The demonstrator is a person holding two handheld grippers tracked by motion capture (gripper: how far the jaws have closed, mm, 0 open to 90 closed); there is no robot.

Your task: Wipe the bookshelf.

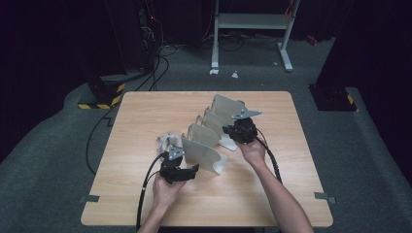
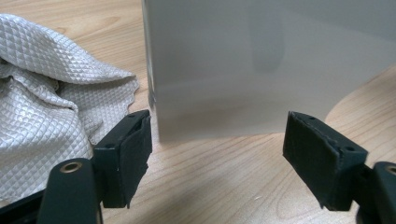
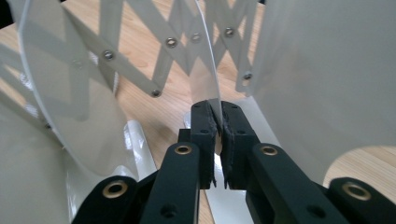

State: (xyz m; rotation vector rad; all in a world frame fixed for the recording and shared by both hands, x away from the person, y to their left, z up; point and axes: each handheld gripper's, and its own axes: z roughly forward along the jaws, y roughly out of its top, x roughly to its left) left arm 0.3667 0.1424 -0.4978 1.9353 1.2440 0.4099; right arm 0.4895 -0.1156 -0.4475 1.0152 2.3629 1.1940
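An expandable file rack [image 1: 214, 133], made of pale upright divider plates joined by a riveted scissor lattice [image 3: 173, 44], is standing on the wooden bench [image 1: 145, 111], running from just beyond the left tool [image 1: 193, 171] away to just past the right tool [image 1: 228, 130]. One thin divider plate [image 3: 205, 74] is sitting edge-on between the pads of the right tool [image 3: 218, 140], and that tool is clenching it: the black pads are pressing on both faces of the plate, low down near its foot, probably because the plate is stiffest there and the rack can be pulled or pushed from it without bending. Neighbouring plates are rising on either side of this tool, so it is reaching into one slot of the rack. The left tool [image 2: 217, 154] is standing released, its jaws wide apart and low over the bench, with the nearest end plate [image 2: 261, 70] straight ahead of them but not between the pads; it is likely waiting there to steady or take that end while the other hand works the lattice. A quilted white cloth [image 2: 44, 102] is lying crumpled beside the left tool's left jaw, apparently just touching it, next to the rack's near end.
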